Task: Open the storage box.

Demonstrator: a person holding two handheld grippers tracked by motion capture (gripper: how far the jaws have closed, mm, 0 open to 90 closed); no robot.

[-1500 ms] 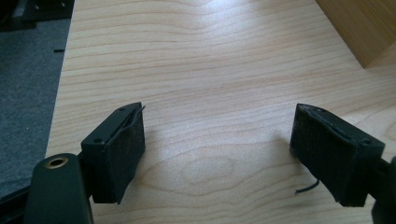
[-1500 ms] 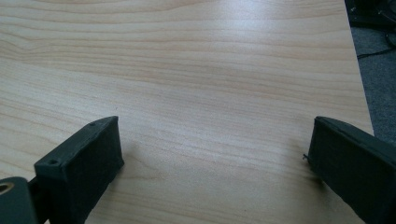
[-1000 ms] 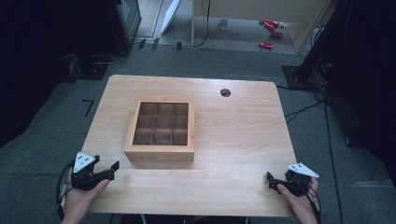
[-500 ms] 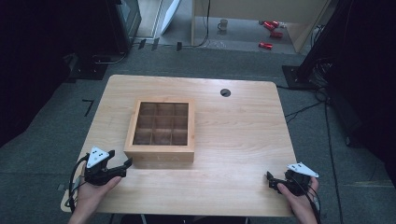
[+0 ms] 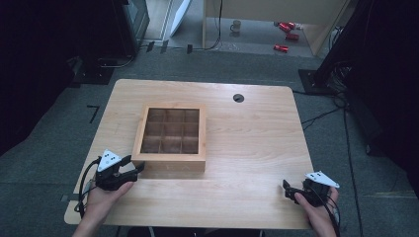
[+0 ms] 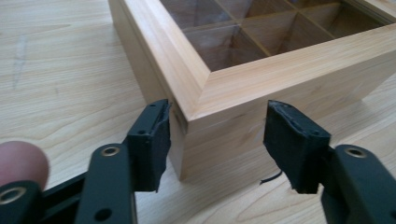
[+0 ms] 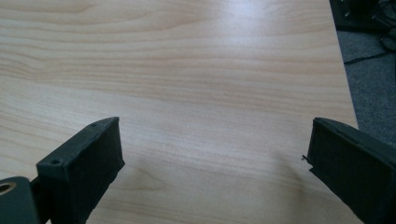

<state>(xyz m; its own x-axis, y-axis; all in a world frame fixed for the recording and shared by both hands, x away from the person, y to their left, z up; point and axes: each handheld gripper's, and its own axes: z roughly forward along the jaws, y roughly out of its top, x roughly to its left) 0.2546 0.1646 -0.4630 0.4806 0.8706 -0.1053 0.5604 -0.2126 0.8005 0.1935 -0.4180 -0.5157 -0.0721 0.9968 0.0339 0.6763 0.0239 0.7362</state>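
A square wooden box (image 5: 173,163) with a glass lid over a grid of compartments sits on the light wooden table (image 5: 247,143), left of centre. My left gripper (image 5: 136,167) is open at the box's near left corner (image 6: 187,116), its two black jaws straddling that corner without closing on it. A fingertip shows at the lower left of the left gripper view. My right gripper (image 5: 286,190) rests open near the table's front right edge, with bare tabletop (image 7: 210,93) between its jaws.
A round cable hole (image 5: 238,98) lies in the table's far right part. Grey carpet surrounds the table, with cables (image 5: 321,116) on the right, dark equipment at the back left, and a mug (image 5: 237,25) and red items (image 5: 286,29) on the floor beyond.
My left gripper has moved right and forward from the table's front left edge up to the box's near left corner. The right gripper has stayed put.
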